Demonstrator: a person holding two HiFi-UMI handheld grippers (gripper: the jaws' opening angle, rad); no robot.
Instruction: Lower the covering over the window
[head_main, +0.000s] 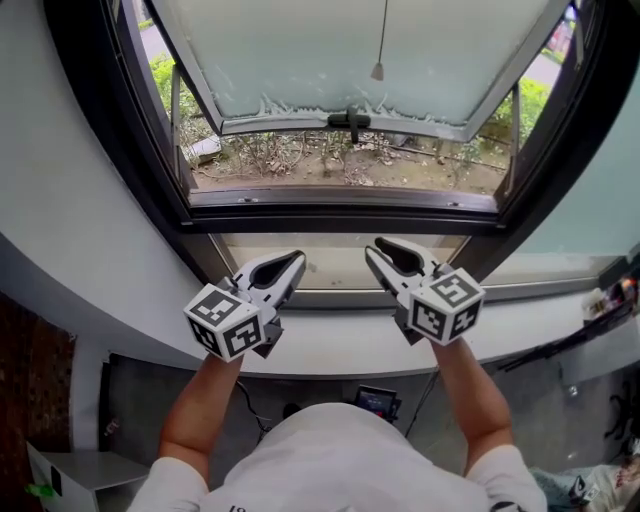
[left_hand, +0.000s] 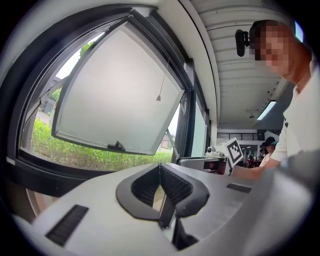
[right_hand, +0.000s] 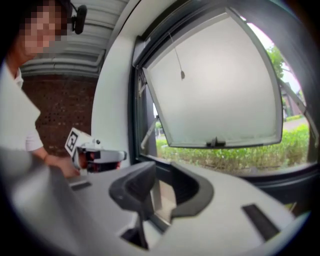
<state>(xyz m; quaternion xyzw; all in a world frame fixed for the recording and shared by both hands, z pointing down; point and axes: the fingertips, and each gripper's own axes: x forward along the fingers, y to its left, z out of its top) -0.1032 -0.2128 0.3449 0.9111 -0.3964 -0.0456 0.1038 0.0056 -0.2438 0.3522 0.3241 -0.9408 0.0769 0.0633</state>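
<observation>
The covering itself was out of view; only its pull cord hung before the open window, above and ahead of both grippers and well apart from them. Our left gripper was closed on nothing, and our right gripper was half open and empty. We judged that the right one should straddle the cord just above its bob, pinch firmly, and pull straight down.

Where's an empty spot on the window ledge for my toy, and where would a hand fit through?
The white ledge is bare in the middle and on the left, below the dark frame. A hand should fit through the gap under the swung-out pane, beside its handle. The right end is crowded with cables.
</observation>
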